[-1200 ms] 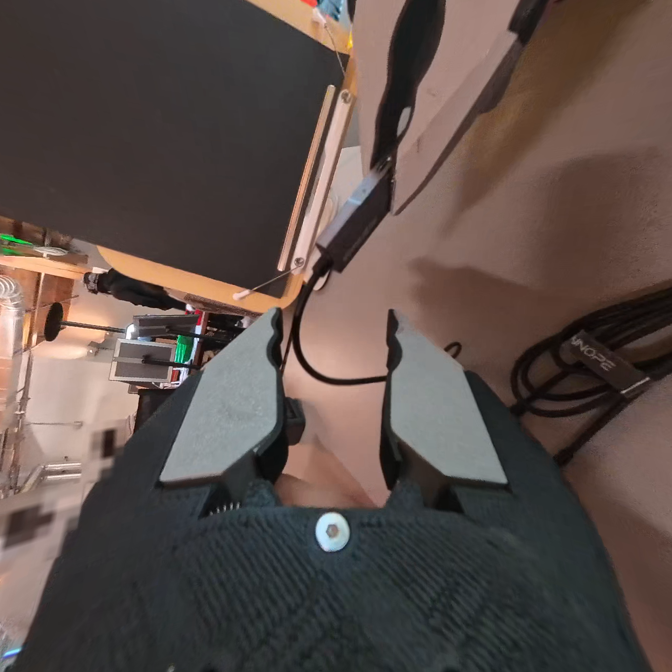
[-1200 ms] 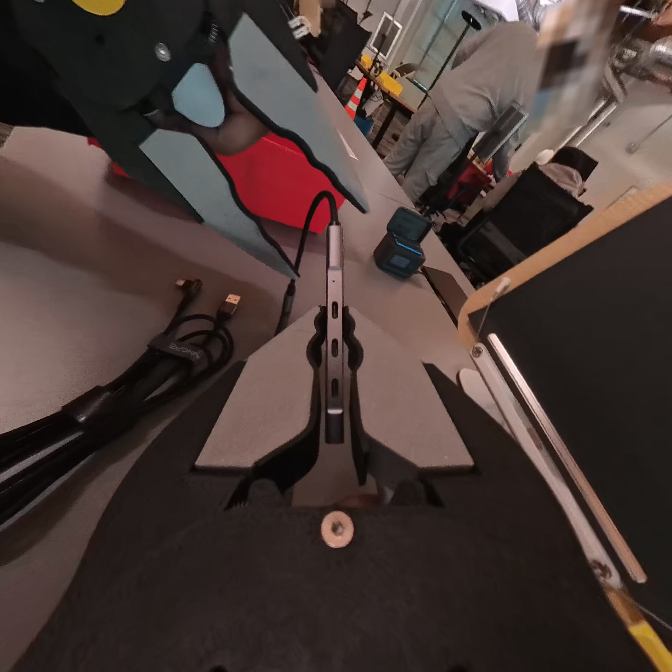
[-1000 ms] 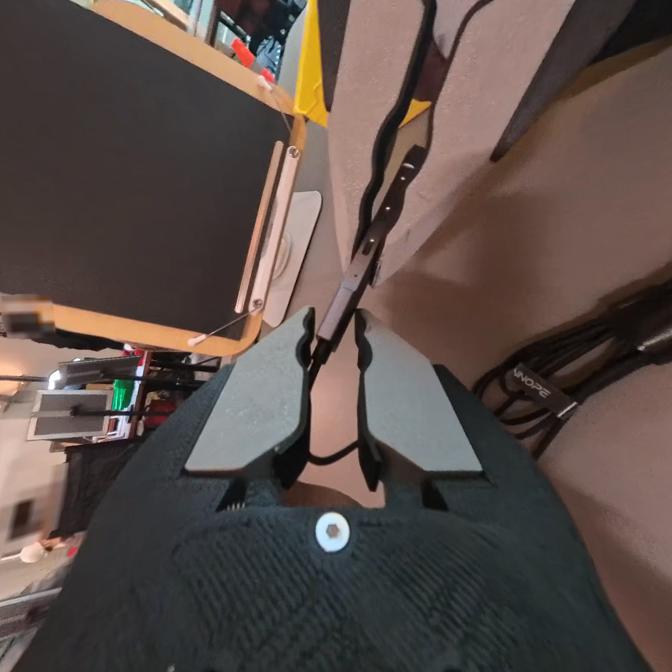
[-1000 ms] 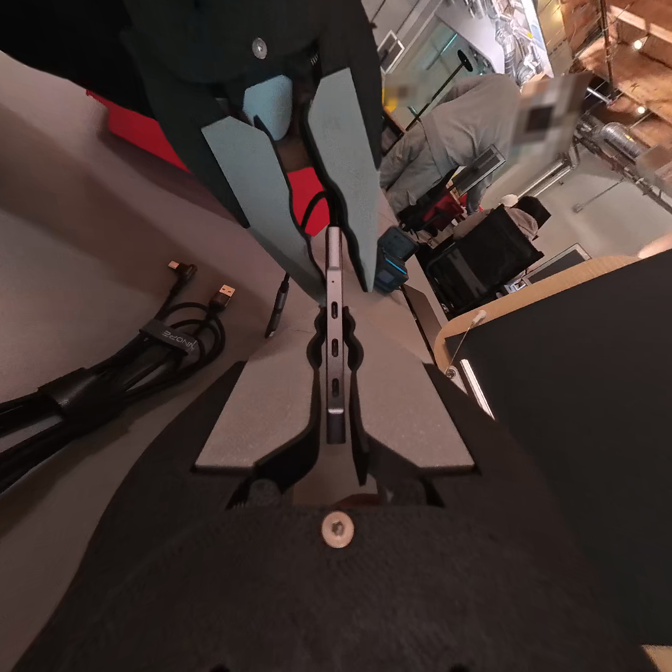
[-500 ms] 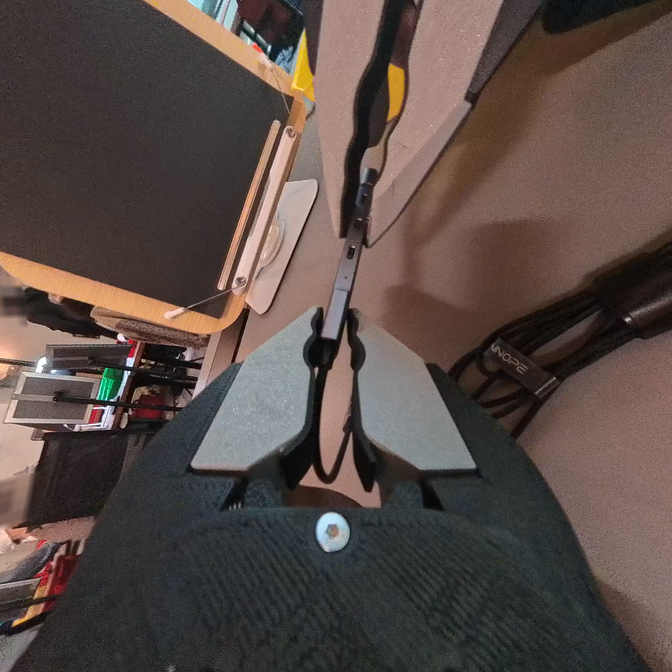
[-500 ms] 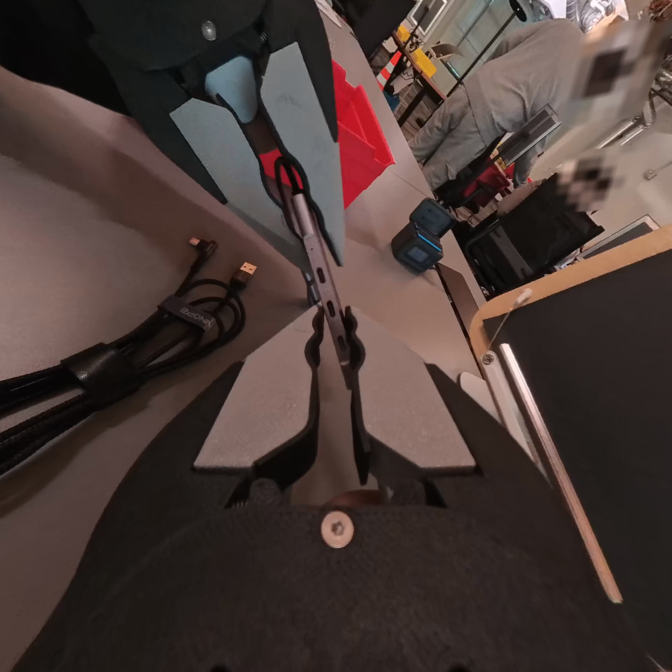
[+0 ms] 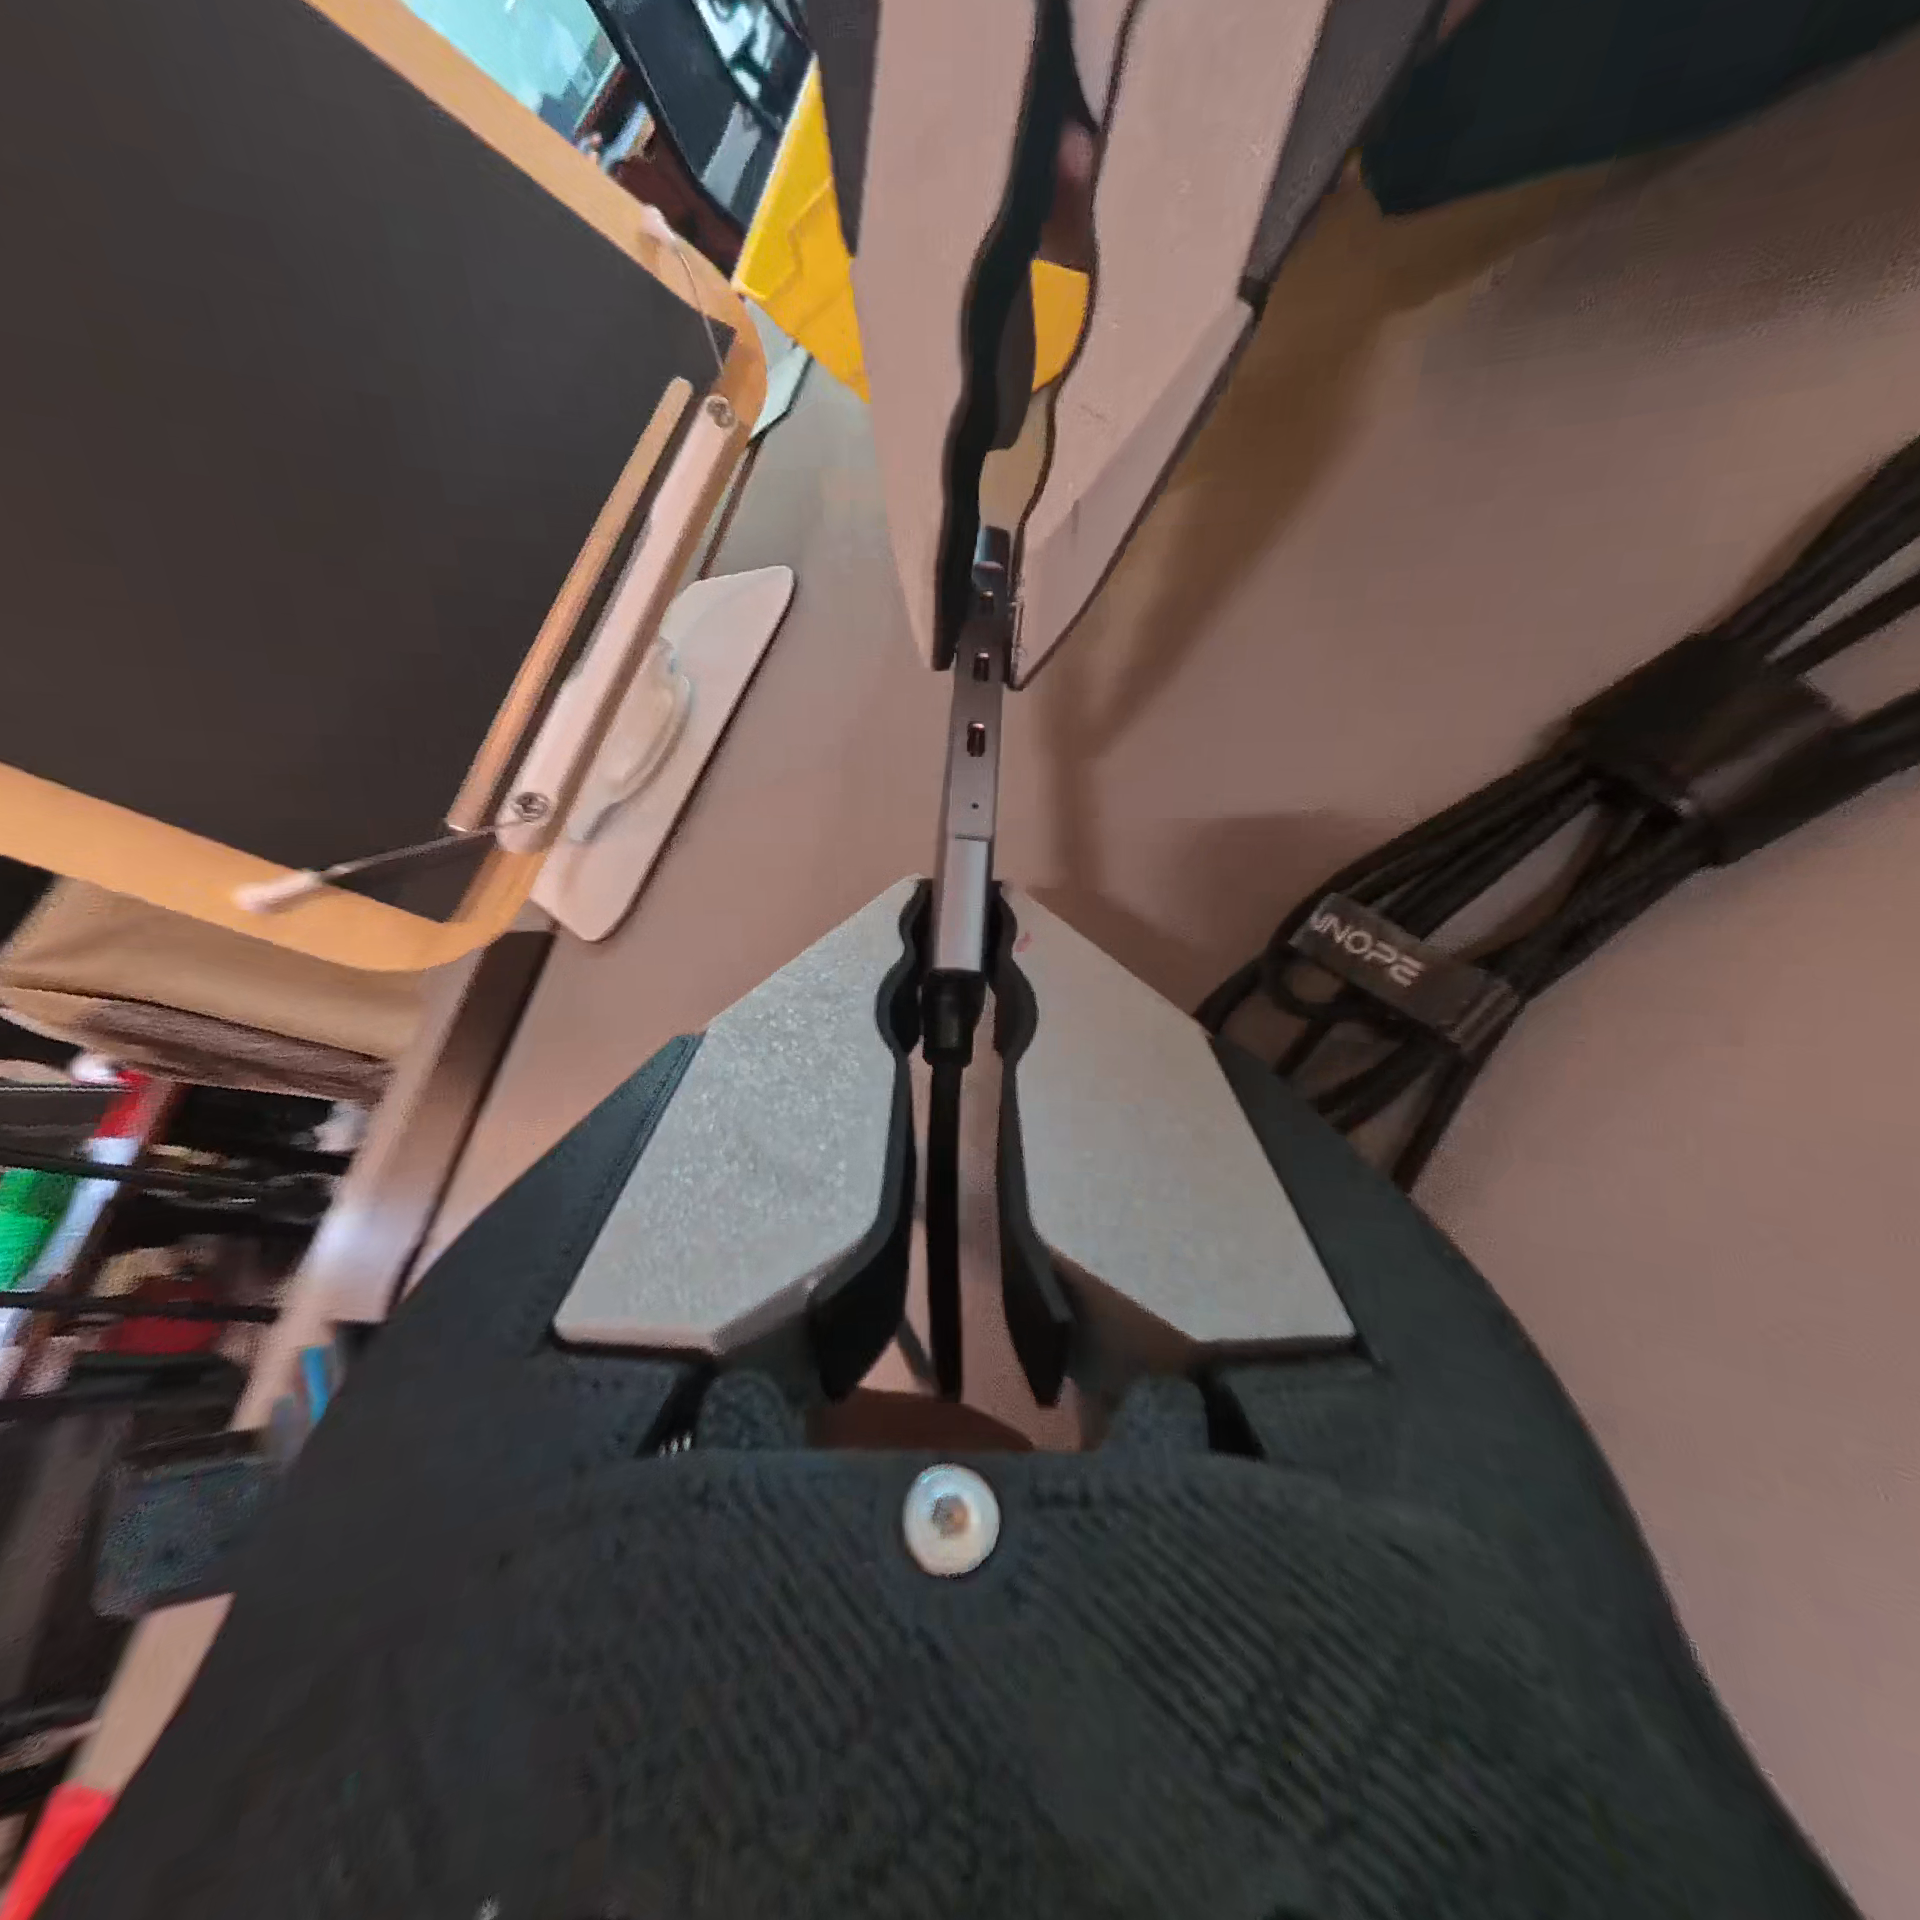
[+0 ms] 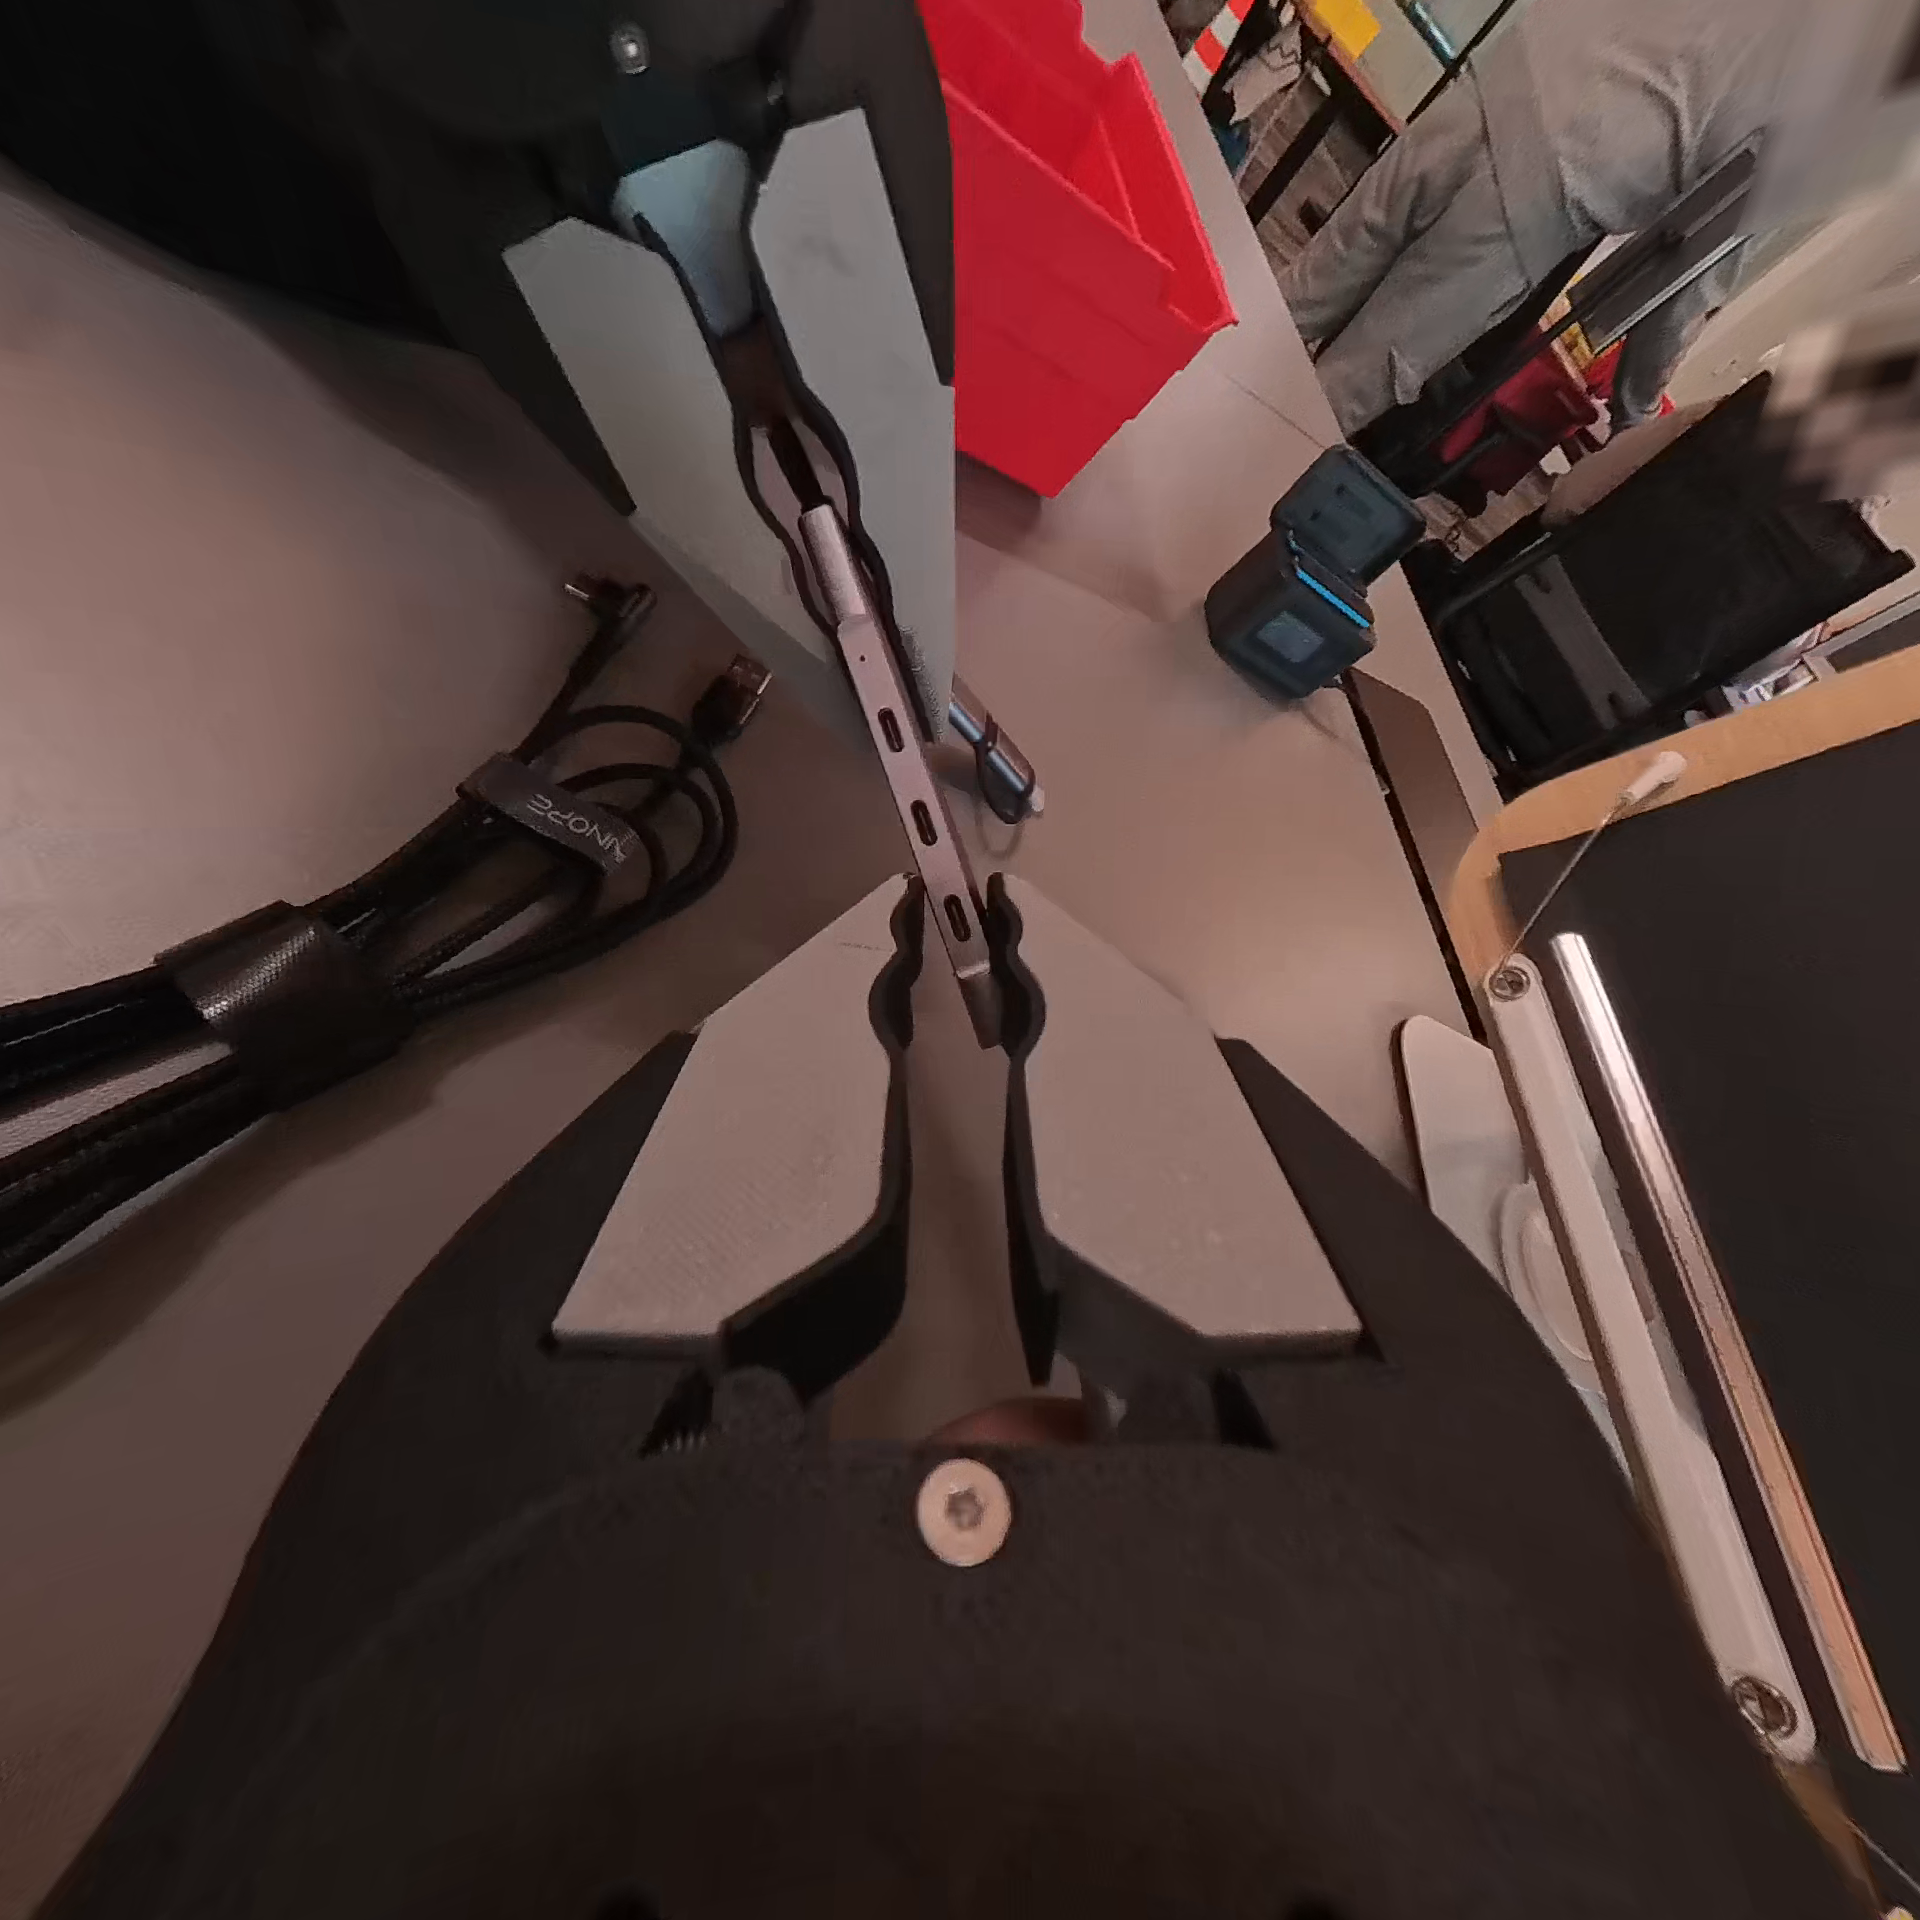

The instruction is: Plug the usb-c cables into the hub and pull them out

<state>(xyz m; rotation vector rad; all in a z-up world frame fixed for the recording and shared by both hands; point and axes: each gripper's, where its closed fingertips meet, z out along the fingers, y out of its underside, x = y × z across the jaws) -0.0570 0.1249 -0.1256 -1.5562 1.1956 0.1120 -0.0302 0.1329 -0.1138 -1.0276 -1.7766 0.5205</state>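
Note:
A slim grey usb-c hub (image 8: 914,790) with three ports along its edge is held in the air between both grippers. My right gripper (image 8: 954,904) is shut on the hub's free end, gripping it only at the fingertips, and the hub leans to the upper left. My left gripper (image 7: 958,914) is shut on the hub's other end (image 7: 966,894), where its black tail cable (image 7: 943,1195) runs back between the fingers. No cable is plugged into the ports. A strapped bundle of black cables (image 8: 436,904) lies on the table to the left, with loose plugs (image 8: 743,681) at its end.
A grey plug (image 8: 992,753) lies on the table under the hub. A red bin (image 8: 1060,260) and a small black and blue cube (image 8: 1309,603) stand behind. A black board with a wooden rim (image 8: 1766,1143) stands at the right. A person in grey stands far back.
My left gripper came in open and shut on the hub's cable end. The hub slid from deep in my right gripper's jaws out to the fingertips and tilted.

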